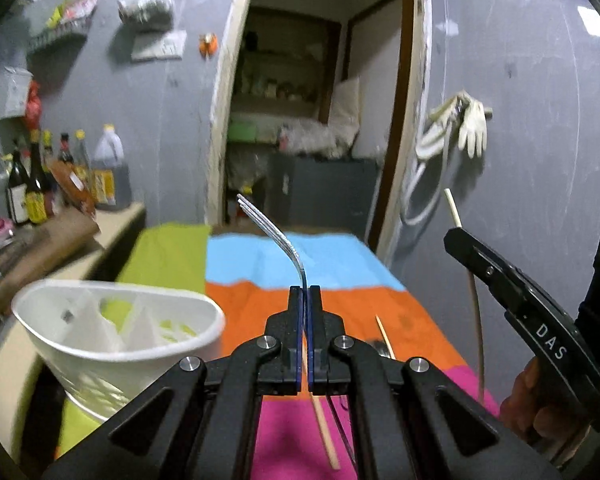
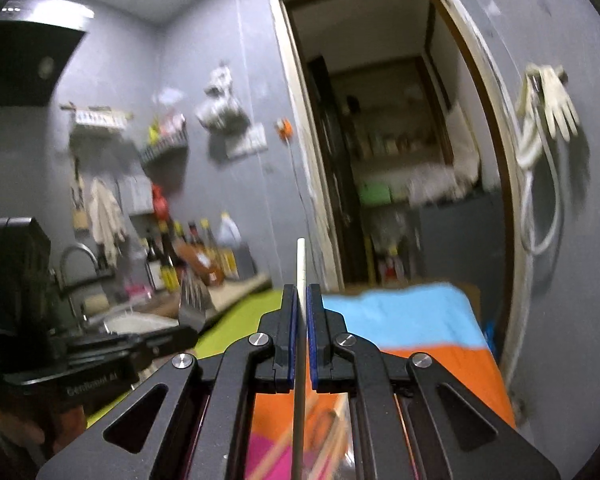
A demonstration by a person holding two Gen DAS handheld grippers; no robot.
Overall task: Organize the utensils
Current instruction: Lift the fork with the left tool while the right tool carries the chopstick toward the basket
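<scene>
A striped cloth in pink, orange, blue and green covered the table in a grey-walled kitchen. Nearest, on the pink stripe, a wooden chopstick lay loose below the left gripper, whose jaws were clamped tight on a fork, tines curving up and away. A second stick lay on the orange stripe. At the cloth's left edge stood a white holder with divided compartments. The right gripper was pinched on a pale chopstick that stood upright between its pads. Farther off, bottles lined a counter, gloves hung on the wall, and a doorway opened behind the table's far edge.
</scene>
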